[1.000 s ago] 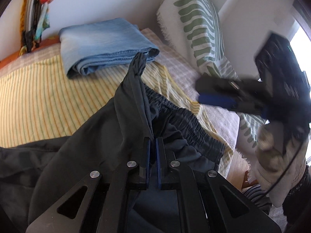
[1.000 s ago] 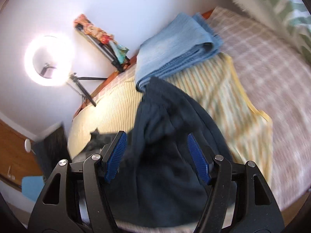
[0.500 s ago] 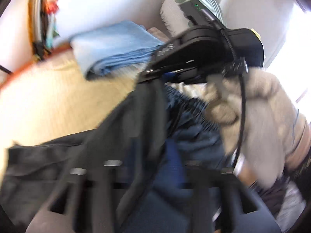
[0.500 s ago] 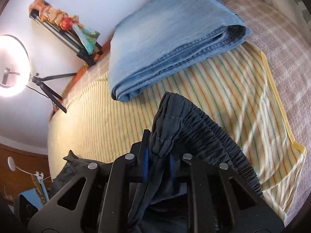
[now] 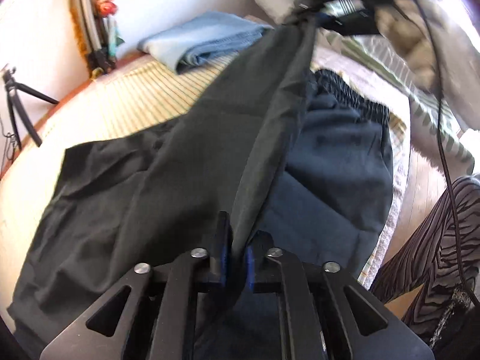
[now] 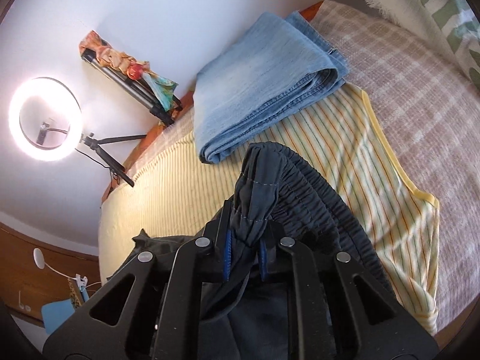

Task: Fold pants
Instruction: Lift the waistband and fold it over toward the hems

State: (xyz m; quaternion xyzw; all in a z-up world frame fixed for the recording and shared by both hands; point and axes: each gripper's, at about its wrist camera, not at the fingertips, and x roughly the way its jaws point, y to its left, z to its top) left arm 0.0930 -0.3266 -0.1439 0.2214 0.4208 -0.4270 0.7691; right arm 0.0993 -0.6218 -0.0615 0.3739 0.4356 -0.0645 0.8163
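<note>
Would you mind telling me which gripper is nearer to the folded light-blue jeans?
Right. The right gripper, shut on the dark pants' elastic waistband, is just short of the folded light-blue jeans. The left gripper grips the same pants much farther back.

A folded light-blue denim garment [image 6: 264,90] lies at upper centre on a yellow striped sheet [image 6: 375,186]; a glowing ring light [image 6: 45,118] stands at left, a green-patterned pillow [image 6: 435,9] at upper right.

home bedroom | bed with striped yellow sheet [image 6: 345,162] | green-patterned pillow [image 6: 444,9] | folded jeans [image 6: 264,84] | ring light [image 6: 45,118]
</note>
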